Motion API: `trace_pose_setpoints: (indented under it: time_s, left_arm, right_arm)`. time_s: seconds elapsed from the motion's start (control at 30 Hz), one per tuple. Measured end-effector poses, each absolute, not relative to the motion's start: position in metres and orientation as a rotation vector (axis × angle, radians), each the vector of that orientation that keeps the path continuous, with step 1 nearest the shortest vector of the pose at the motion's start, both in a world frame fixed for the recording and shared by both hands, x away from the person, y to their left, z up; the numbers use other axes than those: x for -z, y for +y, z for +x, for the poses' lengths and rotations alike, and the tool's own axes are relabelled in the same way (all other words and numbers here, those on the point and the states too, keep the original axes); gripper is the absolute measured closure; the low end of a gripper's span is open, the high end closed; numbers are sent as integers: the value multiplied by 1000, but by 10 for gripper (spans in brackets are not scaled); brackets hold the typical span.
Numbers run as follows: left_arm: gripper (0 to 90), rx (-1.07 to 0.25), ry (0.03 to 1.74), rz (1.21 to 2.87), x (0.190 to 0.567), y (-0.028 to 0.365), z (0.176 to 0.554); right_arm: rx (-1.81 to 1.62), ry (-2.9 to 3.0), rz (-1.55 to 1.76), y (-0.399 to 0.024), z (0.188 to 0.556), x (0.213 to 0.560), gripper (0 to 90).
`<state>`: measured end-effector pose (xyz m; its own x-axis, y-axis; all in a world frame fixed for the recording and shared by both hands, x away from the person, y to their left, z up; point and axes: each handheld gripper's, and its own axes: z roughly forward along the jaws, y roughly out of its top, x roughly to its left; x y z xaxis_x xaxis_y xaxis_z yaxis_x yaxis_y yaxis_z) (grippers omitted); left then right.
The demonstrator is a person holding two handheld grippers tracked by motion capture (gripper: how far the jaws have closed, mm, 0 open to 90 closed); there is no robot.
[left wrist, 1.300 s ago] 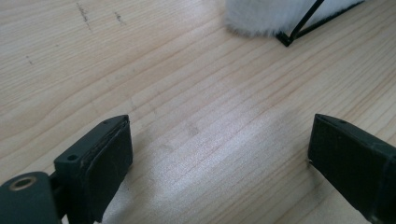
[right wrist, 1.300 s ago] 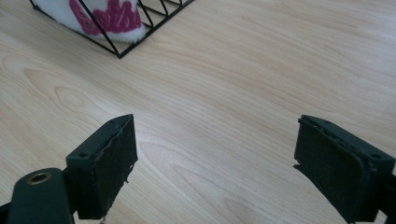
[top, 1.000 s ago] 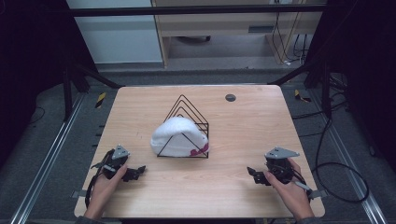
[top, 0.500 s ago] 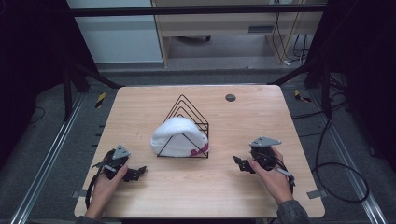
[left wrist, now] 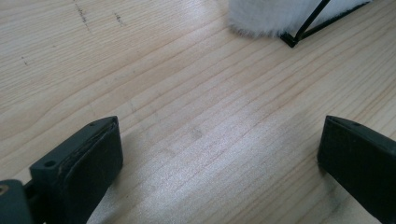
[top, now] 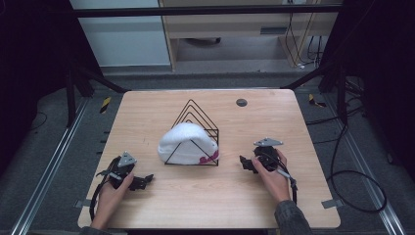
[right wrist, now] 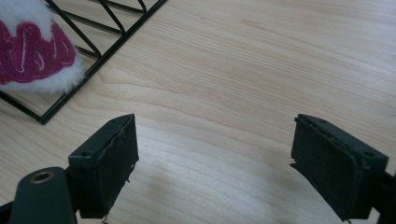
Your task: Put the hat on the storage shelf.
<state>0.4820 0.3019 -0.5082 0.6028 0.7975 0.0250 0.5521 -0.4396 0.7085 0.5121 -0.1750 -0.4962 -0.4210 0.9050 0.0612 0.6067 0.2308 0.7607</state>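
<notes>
High view: our right gripper (top: 246, 163), jaws open, sits nearer the white cap (top: 184, 143) at frame centre. Our left gripper (top: 142, 181) waits open at lower left.

white hat (right wrist: 28, 51) cut off by frame edge; pink lettering unreadable

Lit from overhead, pretty even on the table (top: 205, 200) in the high view, but surroundings drop off to near black on both sides. Kinda soft overall, low res, slight grain. Short dim shadows under the wire rack (top: 195, 129) and the white fluffy hat (top: 183, 142). In the left gripper view, a pale sheen on the wood approx mid-frame, jaws up close blurry, soft shadows beside each. Right gripper view sharper on the wood grain; 2 jaws a bit out of focus, w/ mild stretch at the corners.
</notes>
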Motion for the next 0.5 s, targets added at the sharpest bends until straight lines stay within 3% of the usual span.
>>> trace_pose_setpoints:
  time_s: [0.5]
  left_arm:
    - [0, -469, 1062, 2157, 508, 302, 482]
  right_arm:
    - [-996, 2115, 1432, -167, 516, 508, 122]
